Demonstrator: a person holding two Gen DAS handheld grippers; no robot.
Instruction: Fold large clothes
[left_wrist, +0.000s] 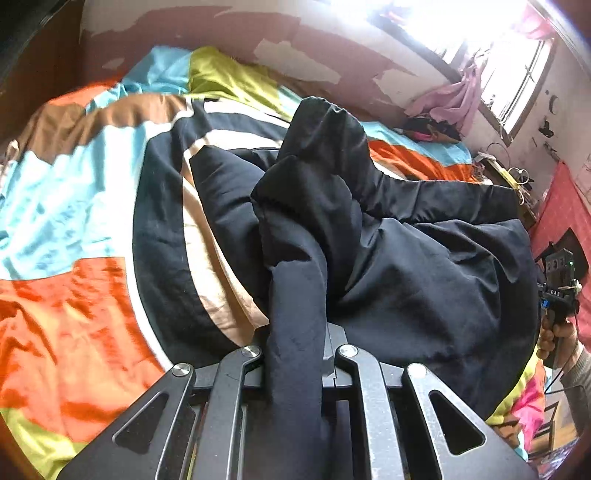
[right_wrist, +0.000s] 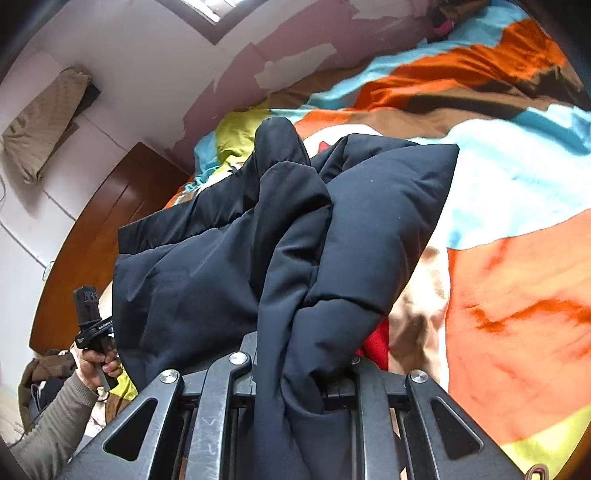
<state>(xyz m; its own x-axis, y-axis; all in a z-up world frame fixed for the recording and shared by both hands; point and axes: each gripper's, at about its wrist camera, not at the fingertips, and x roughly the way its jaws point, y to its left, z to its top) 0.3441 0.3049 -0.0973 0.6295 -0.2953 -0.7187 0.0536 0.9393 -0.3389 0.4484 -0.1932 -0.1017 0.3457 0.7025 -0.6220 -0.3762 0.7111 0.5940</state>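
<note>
Nearest to me, my left gripper (left_wrist: 295, 354) is clamped tight on a bunched fold of the dark padded jacket (left_wrist: 406, 266), the cloth running straight down between my 2 jaws and hiding the fingertips. My right gripper (right_wrist: 295, 369) is pinched narrow on another thick fold of the same jacket (right_wrist: 221, 277), which drapes over my jaws and spills toward the camera. The jacket hangs between my 2 grips, partly lifted, its far parts slumped in puffy folds on the bedspread (left_wrist: 74, 295) of orange, blue, white, brown and lime patches. A red cloth (right_wrist: 376, 343) peeks out under the jacket near my right jaw. At the left of the right view, the person's hand (right_wrist: 94, 360) grips my left handle. Farther off stand a peeling maroon wall (left_wrist: 314, 44), a bright window (left_wrist: 517, 74) and a wooden headboard (right_wrist: 103, 229).
</note>
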